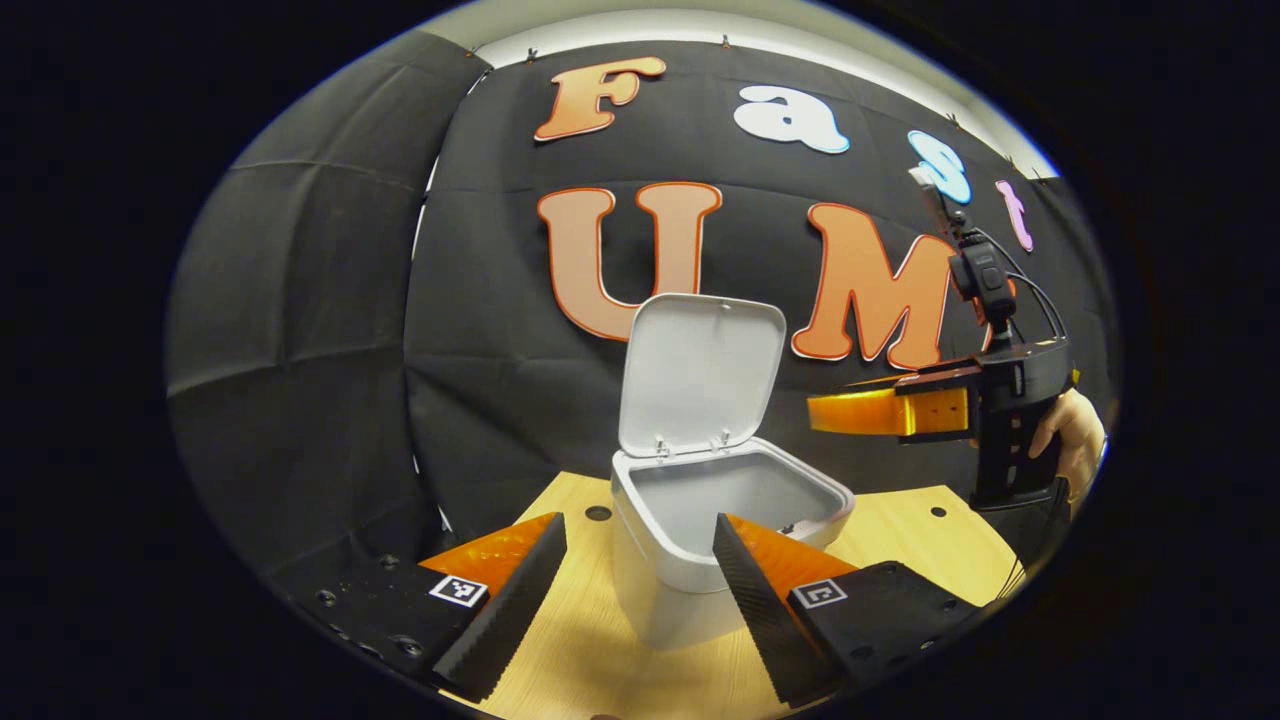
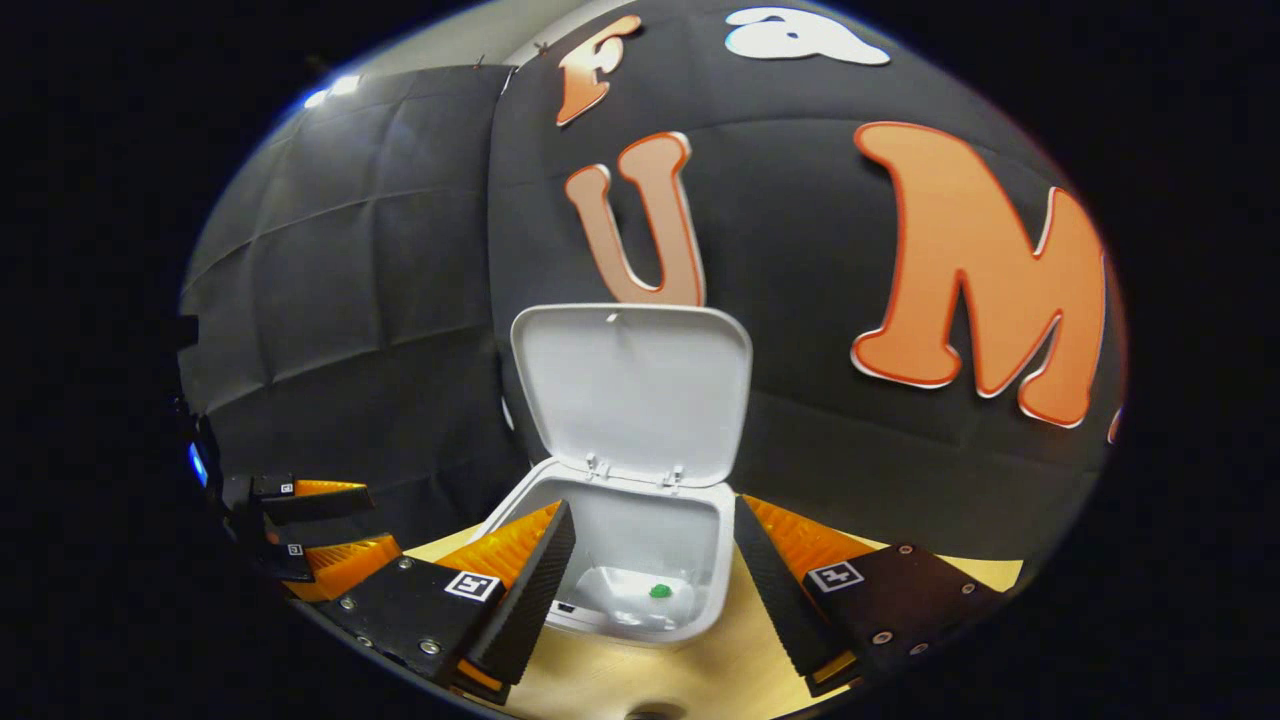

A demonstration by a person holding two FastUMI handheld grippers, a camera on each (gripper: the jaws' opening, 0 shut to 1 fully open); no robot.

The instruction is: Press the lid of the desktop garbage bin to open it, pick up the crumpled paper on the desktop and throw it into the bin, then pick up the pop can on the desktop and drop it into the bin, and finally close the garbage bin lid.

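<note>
The white desktop bin [image 1: 660,590] stands on the wooden table with its lid [image 1: 700,375] swung up and upright behind the opening. My left gripper [image 1: 640,520] is open and empty, its fingers spread to either side of the bin's front. My right gripper [image 2: 653,505] is open too and hovers over the bin [image 2: 720,570], looking down into it below the raised lid [image 2: 630,390]. At the bottom of the bin lies a pale crumpled shape with a green spot [image 2: 658,591]; I cannot tell what it is. The right gripper [image 1: 830,412] also appears above the bin's right side.
A hand [image 1: 1075,440] holds the right gripper at the far right. The left gripper [image 2: 380,520] is at the left edge of the right gripper view. The wooden table [image 1: 900,520] has small dark holes. The black booth wall stands close behind the bin.
</note>
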